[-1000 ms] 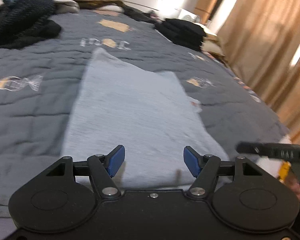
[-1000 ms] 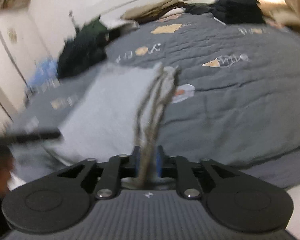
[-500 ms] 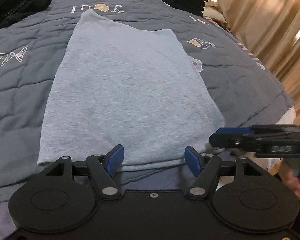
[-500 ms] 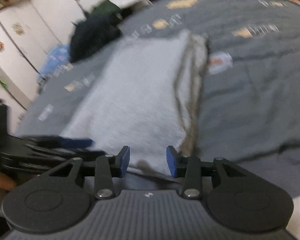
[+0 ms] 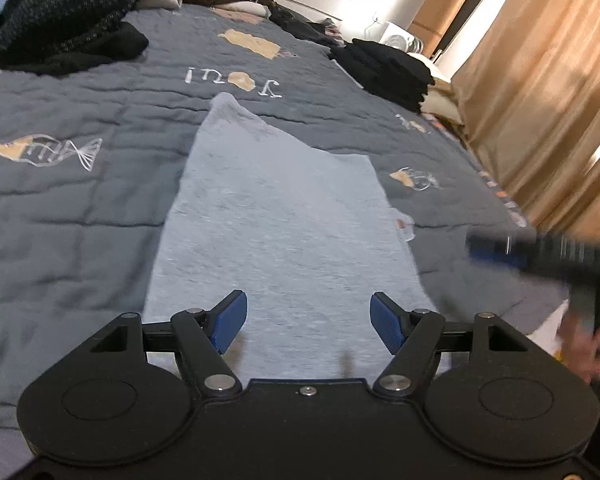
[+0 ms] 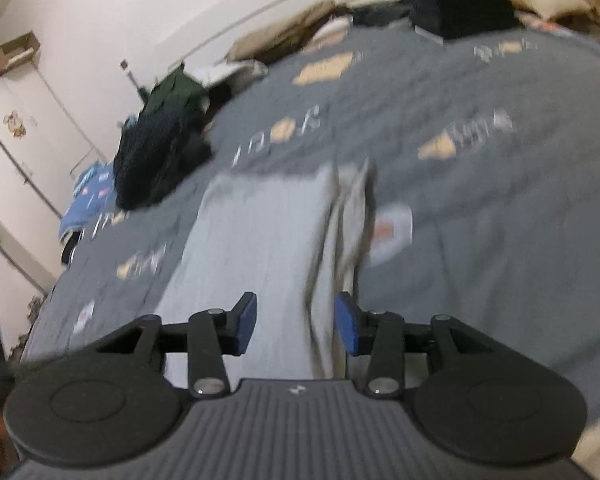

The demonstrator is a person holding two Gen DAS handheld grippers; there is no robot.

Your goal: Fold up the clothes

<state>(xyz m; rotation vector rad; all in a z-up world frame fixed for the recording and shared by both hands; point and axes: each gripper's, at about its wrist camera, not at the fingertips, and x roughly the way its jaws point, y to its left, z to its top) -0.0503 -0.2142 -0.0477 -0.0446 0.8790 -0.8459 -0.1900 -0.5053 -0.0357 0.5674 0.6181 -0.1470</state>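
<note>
The light grey garment point(image 5: 284, 224) lies flat on the bed point(image 5: 80, 216), folded into a long strip that runs straight away from me toward the headboard. Its long axis lines up almost exactly with the way my left gripper point(image 5: 304, 316) points, and its near short edge sits just below and under that gripper. My left jaws stand wide apart with nothing between the pads; the cloth is beneath them, not in them.

My right gripper point(image 6: 296, 322) hovers over the same near end, but toward the strip's right long edge, where the layers point(image 6: 344, 236) bunch into a rumpled ridge that runs away from me. My right jaws are opening; that ridge passes under the gap between them, and the pads do not press on it as far as I can tell through the blur. In the left wrist view the right gripper point(image 5: 500, 250) shows as a dark smear off the strip's right side, with the hand point(image 5: 580, 352) that carries it low at the frame edge.

I judge the next fold to be across the strip, near end carried up toward the far end. So the relation that matters is this: both near corners lie directly below me, the left one nearer my left jaws and the right one nearer my right, and the carry runs along the long axis, away from me. The loose ridge on the right may slip out of line as I lift.
</note>
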